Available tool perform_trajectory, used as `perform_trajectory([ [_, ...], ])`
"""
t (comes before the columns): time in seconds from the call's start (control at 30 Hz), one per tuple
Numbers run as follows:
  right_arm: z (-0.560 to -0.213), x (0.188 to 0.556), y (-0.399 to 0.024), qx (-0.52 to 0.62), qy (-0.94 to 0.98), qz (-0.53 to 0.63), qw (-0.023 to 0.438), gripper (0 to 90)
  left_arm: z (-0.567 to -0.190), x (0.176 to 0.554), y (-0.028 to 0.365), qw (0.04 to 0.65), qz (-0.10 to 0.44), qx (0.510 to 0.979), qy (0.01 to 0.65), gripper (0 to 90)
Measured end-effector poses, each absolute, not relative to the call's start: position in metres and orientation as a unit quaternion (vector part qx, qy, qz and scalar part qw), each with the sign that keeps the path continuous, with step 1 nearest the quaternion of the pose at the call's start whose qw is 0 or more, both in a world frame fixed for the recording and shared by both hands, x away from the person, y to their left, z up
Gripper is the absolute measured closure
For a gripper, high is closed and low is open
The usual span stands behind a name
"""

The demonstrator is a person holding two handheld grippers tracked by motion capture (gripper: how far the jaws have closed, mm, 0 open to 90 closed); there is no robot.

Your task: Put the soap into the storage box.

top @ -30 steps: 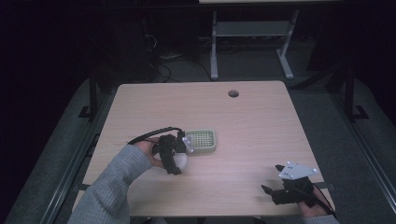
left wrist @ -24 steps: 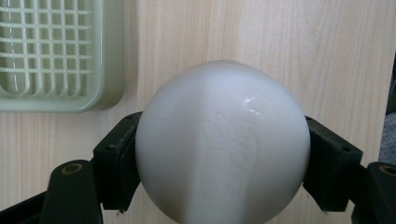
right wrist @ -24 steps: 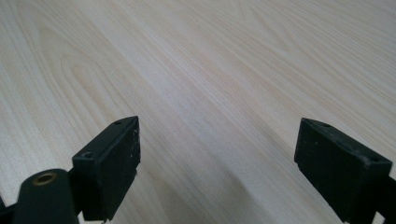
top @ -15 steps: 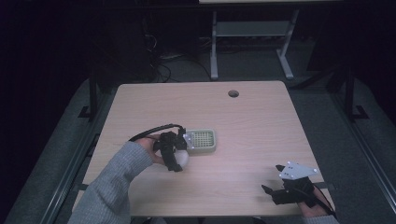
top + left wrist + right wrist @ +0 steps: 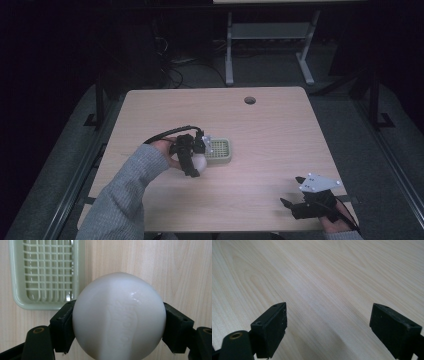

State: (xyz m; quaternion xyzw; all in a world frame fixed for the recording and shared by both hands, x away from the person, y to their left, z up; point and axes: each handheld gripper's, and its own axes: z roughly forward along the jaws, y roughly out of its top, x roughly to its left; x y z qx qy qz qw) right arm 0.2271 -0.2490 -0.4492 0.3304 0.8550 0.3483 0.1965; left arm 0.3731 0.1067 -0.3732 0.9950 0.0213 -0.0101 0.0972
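My left gripper [image 5: 193, 162] [image 5: 120, 328] is shut on a smooth white rounded bar of soap [image 5: 118, 315] [image 5: 200, 162], with one jaw on each side of it. It holds the soap just above the wooden table [image 5: 270, 135], right beside the near left edge of a pale green soap dish [image 5: 220, 152] [image 5: 47, 275] with a grid floor. The dish has nothing in it. At the table's near right corner my right gripper [image 5: 292, 191] [image 5: 328, 327] rests open, with only bare wood between its jaws.
A round cable hole [image 5: 249, 100] lies near the table's far edge. A grey metal stand [image 5: 270, 35] rises on the dark floor behind the table. A black cable [image 5: 165, 134] loops from the left gripper.
My left gripper has moved slightly away from me with the soap, closer to the dish. The right gripper has stayed put.
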Motion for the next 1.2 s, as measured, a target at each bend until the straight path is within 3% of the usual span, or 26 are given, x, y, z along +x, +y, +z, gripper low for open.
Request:
perform_trajectory([
  [1.2,-0.45,0.228,-0.25,0.338,0.851,0.352,0.193,13.9,-0.371,0.406,0.084,0.093,-0.009,0.995,0.023,24.4],
])
